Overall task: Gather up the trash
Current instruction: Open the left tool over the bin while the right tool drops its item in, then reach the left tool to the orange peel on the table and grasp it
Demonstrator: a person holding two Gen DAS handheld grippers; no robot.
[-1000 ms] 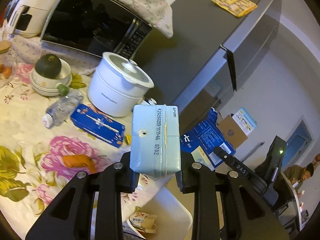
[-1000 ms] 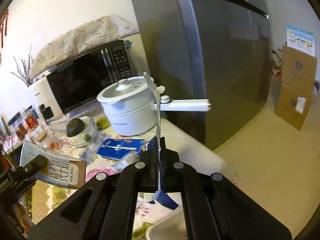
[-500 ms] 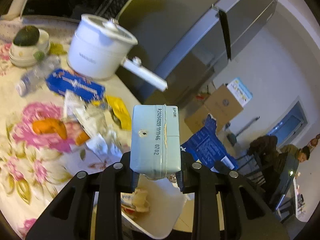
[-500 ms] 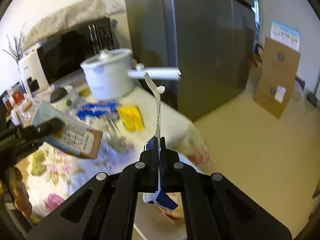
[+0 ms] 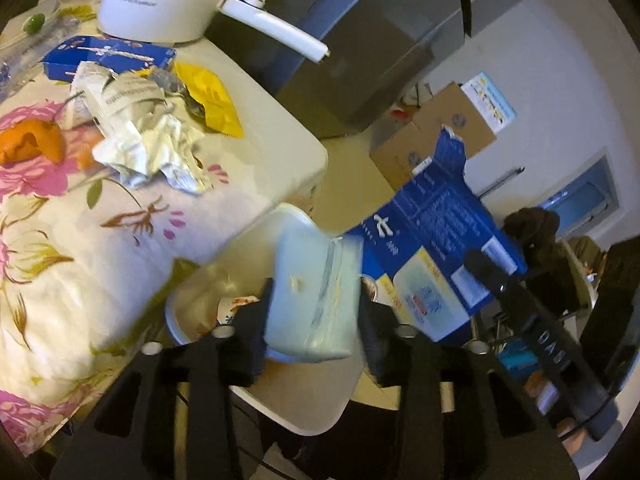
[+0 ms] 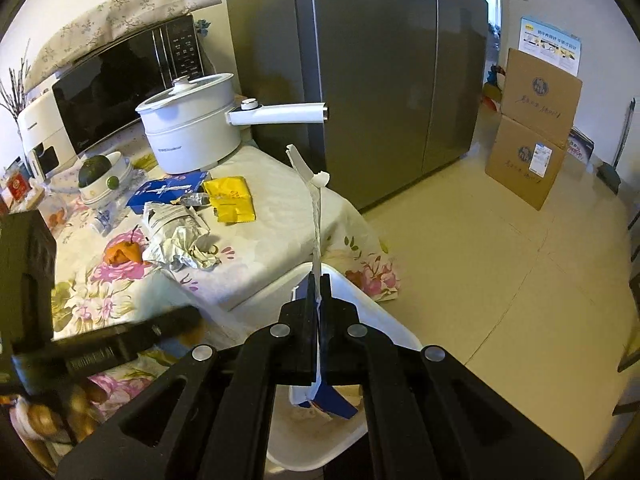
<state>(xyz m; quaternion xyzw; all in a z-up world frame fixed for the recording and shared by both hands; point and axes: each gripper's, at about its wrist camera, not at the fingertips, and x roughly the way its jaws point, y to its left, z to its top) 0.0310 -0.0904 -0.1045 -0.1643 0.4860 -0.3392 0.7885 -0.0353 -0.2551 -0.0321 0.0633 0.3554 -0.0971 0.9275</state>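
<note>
My left gripper [image 5: 312, 320] is opening over the white bin [image 5: 304, 396] that stands on the floor against the table's [image 5: 100, 264] near edge. A pale blue carton [image 5: 314, 296] sits tilted between its jaws, blurred; there is a gap on the right side, and I cannot tell whether the left pad touches it. The carton hangs right above the bin's mouth, where some scraps already lie.

My right gripper [image 6: 318, 300] is clamped tight on a flattened blue box [image 5: 436, 248]. In the right wrist view the box shows edge-on as a thin white strip [image 6: 316, 216] rising from between the pads, with a blue corner hanging below them over the bin [image 6: 384, 320]. In the left wrist view the same box stands just right of the carton, also above the bin.

On the table beyond the bin more rubbish lies: a crumpled paper wrapper [image 6: 180, 236], a yellow packet [image 6: 232, 198] just behind it, a long blue box [image 6: 172, 192] beside that, and an orange peel [image 6: 124, 254] left of the wrapper. Farther back stands a white pot [image 6: 192, 136] with a long handle, a microwave [image 6: 120, 84] behind it. A grey fridge [image 6: 380, 72] rises right of the table, with cardboard boxes [image 6: 536, 128] stacked on the floor beyond.
</note>
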